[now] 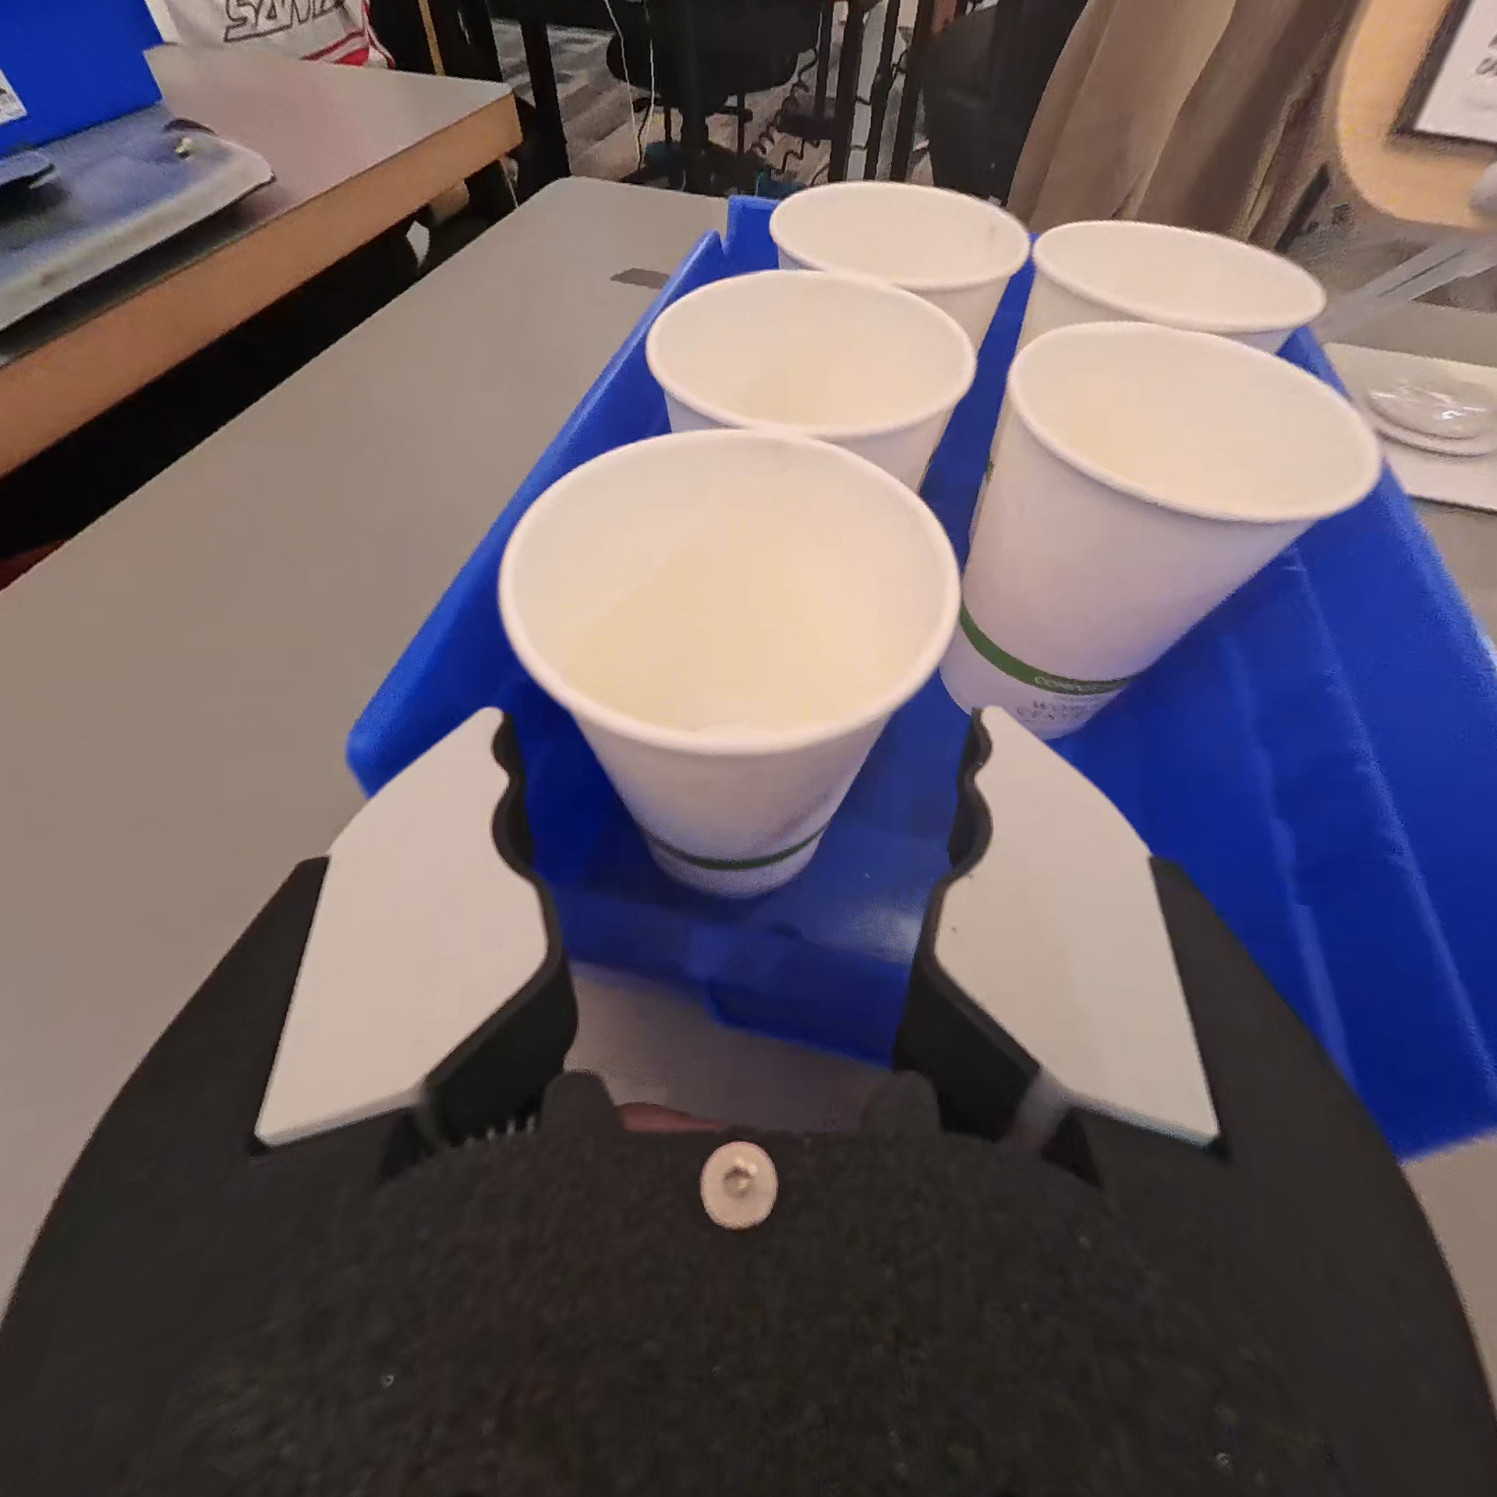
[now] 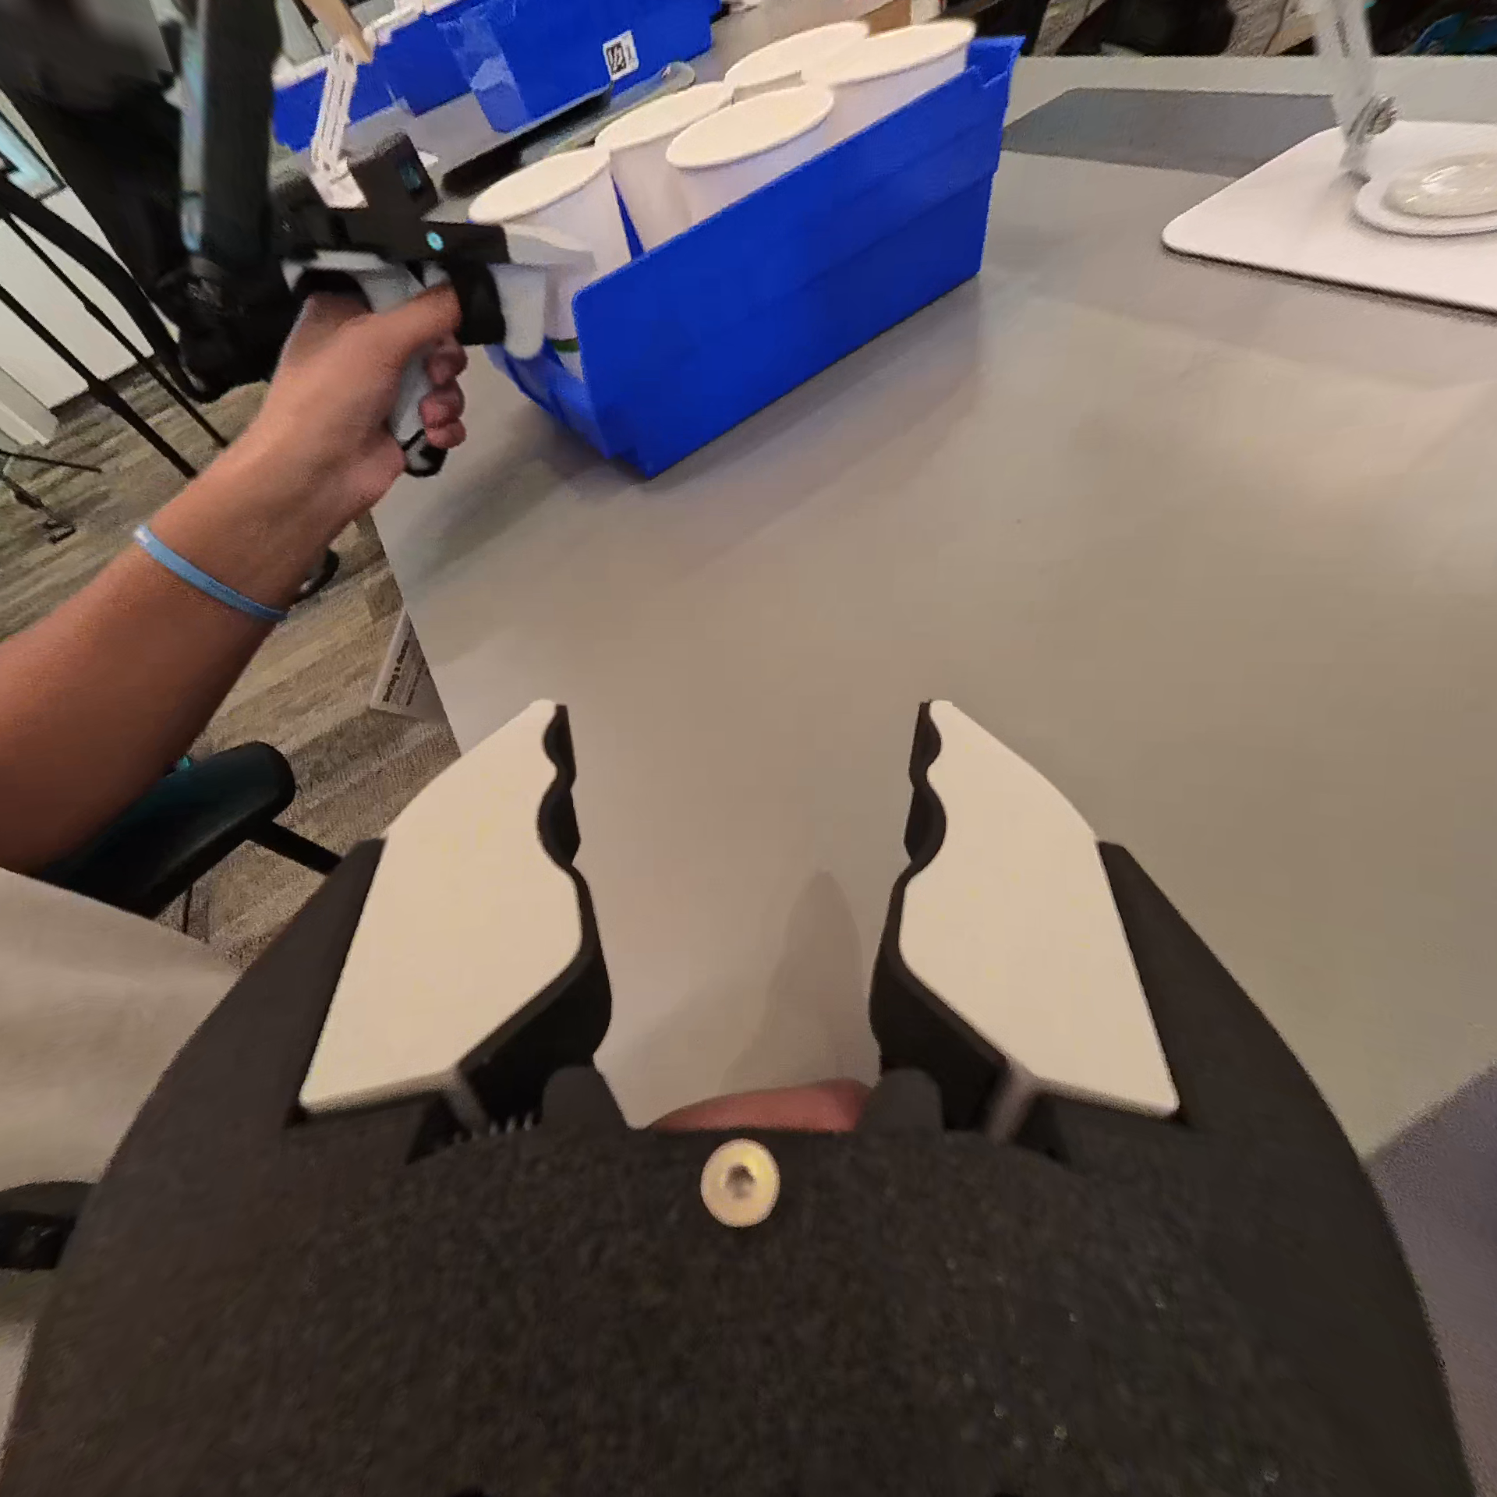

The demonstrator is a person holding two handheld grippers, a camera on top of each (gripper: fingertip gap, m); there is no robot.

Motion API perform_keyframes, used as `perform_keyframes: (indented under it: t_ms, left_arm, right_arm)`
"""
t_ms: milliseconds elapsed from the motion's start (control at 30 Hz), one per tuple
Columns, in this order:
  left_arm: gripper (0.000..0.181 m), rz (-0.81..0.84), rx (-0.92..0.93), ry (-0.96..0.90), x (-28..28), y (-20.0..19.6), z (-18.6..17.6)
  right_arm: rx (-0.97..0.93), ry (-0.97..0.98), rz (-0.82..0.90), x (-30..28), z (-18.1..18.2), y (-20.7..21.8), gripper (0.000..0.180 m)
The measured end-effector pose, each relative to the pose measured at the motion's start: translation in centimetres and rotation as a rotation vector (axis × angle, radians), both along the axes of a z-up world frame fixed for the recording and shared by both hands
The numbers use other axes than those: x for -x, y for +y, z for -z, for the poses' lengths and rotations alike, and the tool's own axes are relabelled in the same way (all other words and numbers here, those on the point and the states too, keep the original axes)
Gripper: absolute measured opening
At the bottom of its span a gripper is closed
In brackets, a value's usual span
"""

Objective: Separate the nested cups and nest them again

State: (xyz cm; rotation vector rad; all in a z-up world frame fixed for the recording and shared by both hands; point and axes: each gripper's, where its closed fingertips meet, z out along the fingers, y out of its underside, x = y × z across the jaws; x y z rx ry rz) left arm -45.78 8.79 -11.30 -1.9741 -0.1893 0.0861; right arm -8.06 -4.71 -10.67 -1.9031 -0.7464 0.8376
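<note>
Five white paper cups (image 1: 810,356) stand separated in a blue bin (image 1: 1264,729), rims up, arranged in two rows along its length; none is nested in another, so by my reading the separating half of the task is done and the re-nesting is yet to start. Nearest cup (image 1: 721,648): upright at the bin's near end, green band at its base, directly ahead of the left tongs (image 1: 737,729). Leaning cup (image 1: 1134,518): beside it on the right, tilted against the bin's wall (likely set down loosely rather than placed square). Left tongs: released, spread wide with the nearest cup's lower body between the tips but apart from both, a pose that suggests lining up to grip the cup low, where the taper fits the gap. Right tongs (image 2: 741,713): released, holding nothing, hovering over a bare stretch of the grey worktop (image 2: 1053,567), well apart from the bin; probably waiting clear of the left side's work. Person's hand (image 2: 356,405): grips the handle of the left tool at the bin's near end, seen from the right wrist view. White stand (image 2: 1296,227): on the worktop's far side, well apart from the bin, not part of the task.
</note>
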Motion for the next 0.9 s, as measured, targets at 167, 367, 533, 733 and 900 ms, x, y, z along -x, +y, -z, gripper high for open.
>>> perform_keyframes:
  t_ms: [167,367,533,733,900]
  left_arm:
    - [0.088,-0.053,0.022,0.043,0.9,2.0,1.2]
    - [0.085,0.03,-0.021,-0.021,0.4,0.2,-0.4]
    - [0.083,0.298,-0.114,-0.082,-1.3,-3.7,-6.3]
    - [0.084,0.904,-0.129,-0.166,-10.5,-7.7,-12.0]
    - [0.084,1.318,-0.054,0.031,-20.2,-9.2,-11.3]
  right_arm:
    - [0.045,0.074,0.04,-1.4,-0.1,0.0,0.076]
    - [0.07,0.089,0.079,-2.9,0.2,-0.4,0.074]
    - [0.035,0.039,0.065,-4.8,-0.3,-0.4,0.077]
    - [-0.076,-0.017,-0.145,-3.7,-4.0,-0.2,0.083]
    - [-0.236,-0.226,-0.343,0.2,-7.0,0.9,0.098]
